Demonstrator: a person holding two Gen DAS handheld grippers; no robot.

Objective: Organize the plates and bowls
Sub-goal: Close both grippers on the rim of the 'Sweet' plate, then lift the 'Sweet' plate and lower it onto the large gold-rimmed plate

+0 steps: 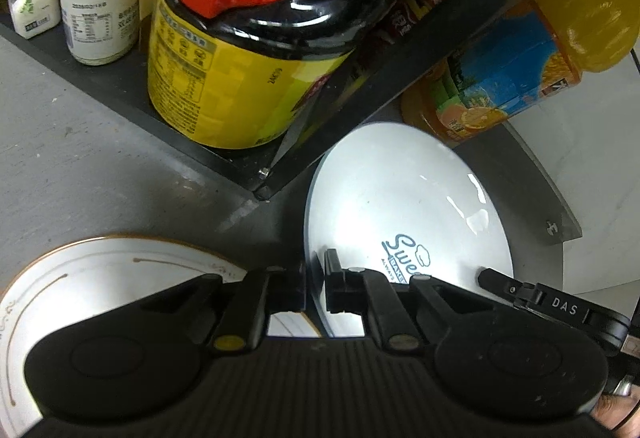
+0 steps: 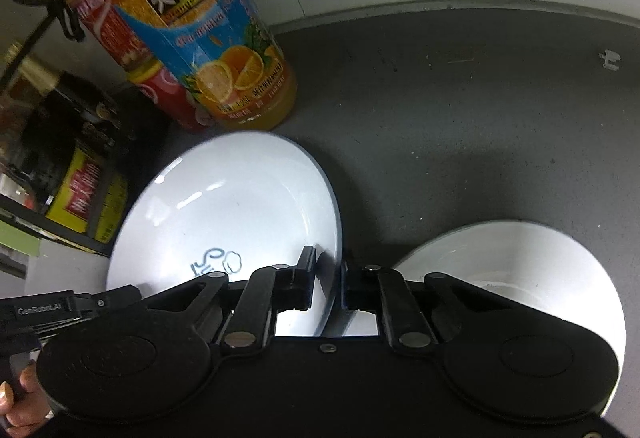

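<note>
A: Where's the plate [image 1: 408, 206] right now?

B: Held between both claws. The left claw [image 1: 316, 284] is pinched on the rim at one side, the right claw [image 2: 330, 288] on the rim opposite. Each has one finger over the face and one behind the edge.

A: Flat on the worktop [image 2: 460, 110]?

B: Can't tell for certain. It looks tilted, and its far edge comes near the juice bottle [image 2: 192, 22]. Whether the bottom touches the worktop is hidden by the claws.

A: How will it handle?

B: My guess: glazed ceramic, so stiff, fairly heavy for a rim pinch, and slick. There are bright glints on it. It would chip or break if dropped or knocked against the rack [image 1: 224, 154].

A: So the rim is the right place to hold it?

B: Probably the only place; the middle offers nothing to grip. Two opposite holds should stop it swinging.

A: What else is waiting?

B: A gold-trimmed plate [image 1: 100, 270] lies below the left claw, and a white bowl [image 2: 520, 270] sits just right of the right claw. Both are untouched, so sorting seems early.
</note>
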